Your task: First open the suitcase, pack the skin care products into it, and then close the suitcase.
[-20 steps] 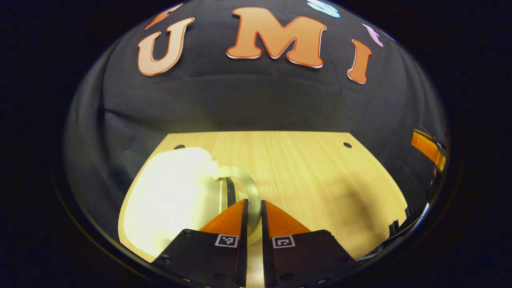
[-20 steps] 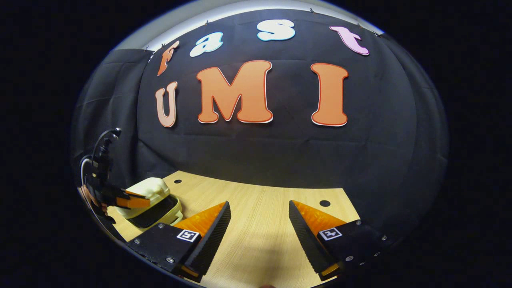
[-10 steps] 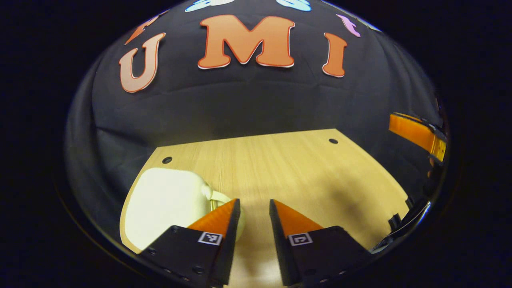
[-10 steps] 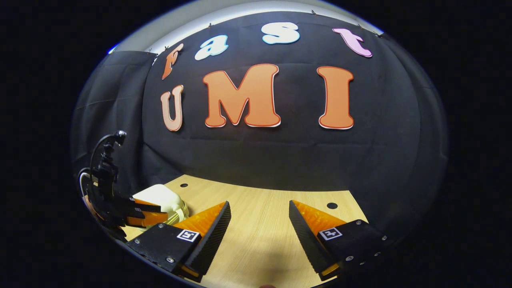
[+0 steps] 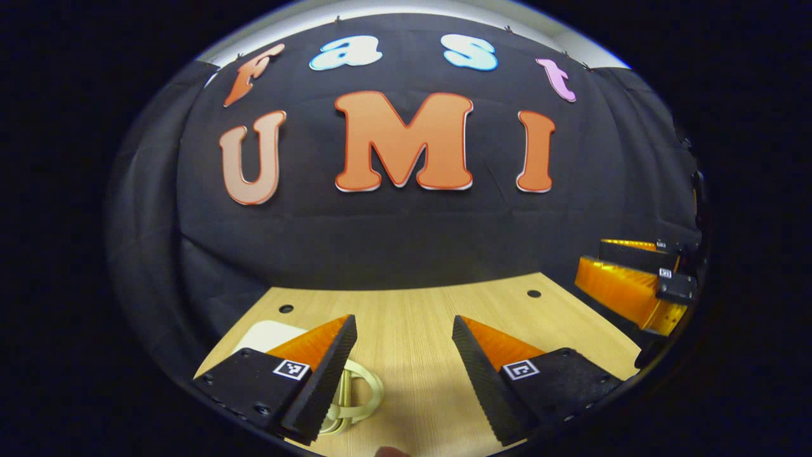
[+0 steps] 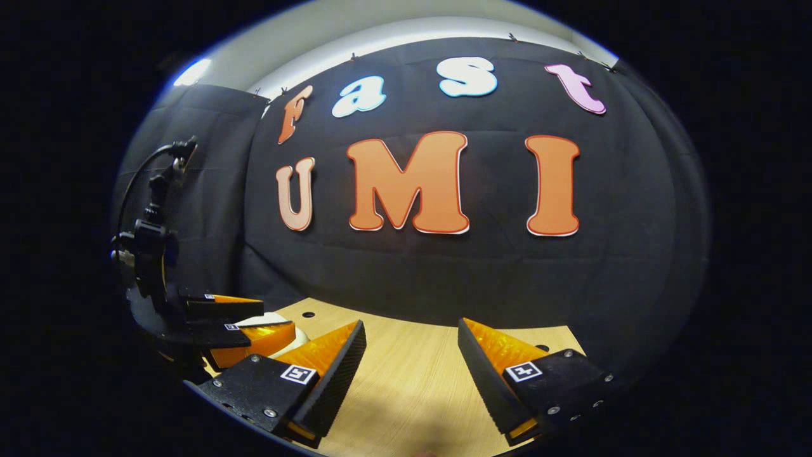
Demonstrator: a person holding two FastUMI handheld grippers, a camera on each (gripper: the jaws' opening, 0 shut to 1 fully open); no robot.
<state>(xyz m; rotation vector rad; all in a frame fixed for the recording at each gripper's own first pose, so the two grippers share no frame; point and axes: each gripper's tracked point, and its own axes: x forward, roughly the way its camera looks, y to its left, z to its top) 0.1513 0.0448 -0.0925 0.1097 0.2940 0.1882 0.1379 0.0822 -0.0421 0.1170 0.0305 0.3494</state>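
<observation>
A cream suitcase [image 5: 269, 333] lies flat and closed on the wooden table [image 5: 419, 304], low at the left in the left gripper view, mostly hidden behind my left finger. Its looped handle [image 5: 371, 393] rests on the table between my fingers. My left gripper [image 5: 403, 324] stands open above the handle, holding nothing. My right gripper [image 6: 411, 325] is open over bare table [image 6: 406, 381]. In the right gripper view the left gripper [image 6: 244, 320] hangs at the far left, with a sliver of the suitcase [image 6: 269, 315] behind it. No skin care products are visible.
The right gripper's orange fingers [image 5: 625, 289] show at the right edge of the left gripper view. The tabletop has small round holes [image 5: 534, 293] near its back corners and ends at the black cloth wall.
My left gripper let go of the suitcase handle, opened wide and drew back and up. The lid, ajar a second ago, now lies shut. The right gripper tilted upward slightly.
</observation>
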